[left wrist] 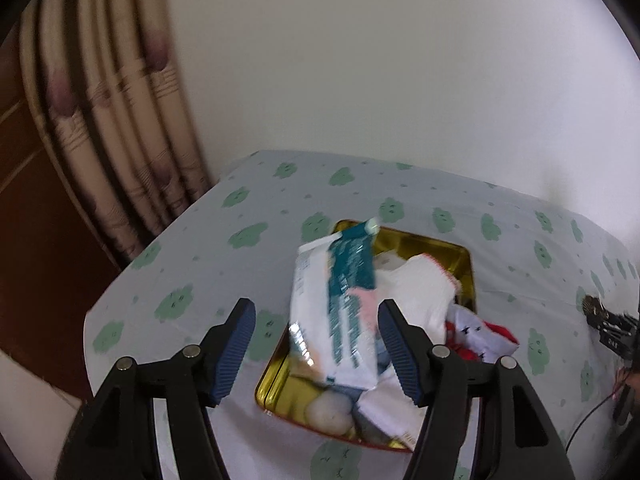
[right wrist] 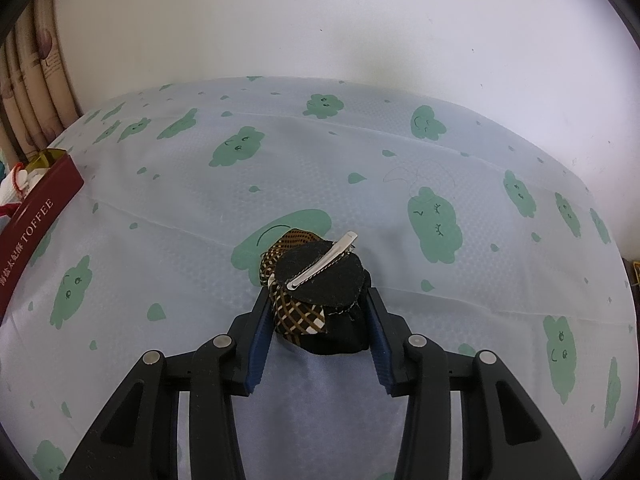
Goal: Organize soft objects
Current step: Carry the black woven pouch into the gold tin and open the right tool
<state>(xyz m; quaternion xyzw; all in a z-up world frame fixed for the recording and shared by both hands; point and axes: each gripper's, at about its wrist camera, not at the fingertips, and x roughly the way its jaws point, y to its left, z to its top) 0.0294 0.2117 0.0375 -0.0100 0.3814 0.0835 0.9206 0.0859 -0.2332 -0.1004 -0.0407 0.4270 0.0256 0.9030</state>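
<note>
fabric hair clip (right wrist: 316, 288), glossy wipes pack (left wrist: 336, 312), gold tin (left wrist: 280, 384)

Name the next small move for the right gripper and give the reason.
Probably lift the black fabric hair bow with the silver clip and carry it toward the red toffee tin: the right gripper is shut on it, and the open left gripper holds nothing.
</note>
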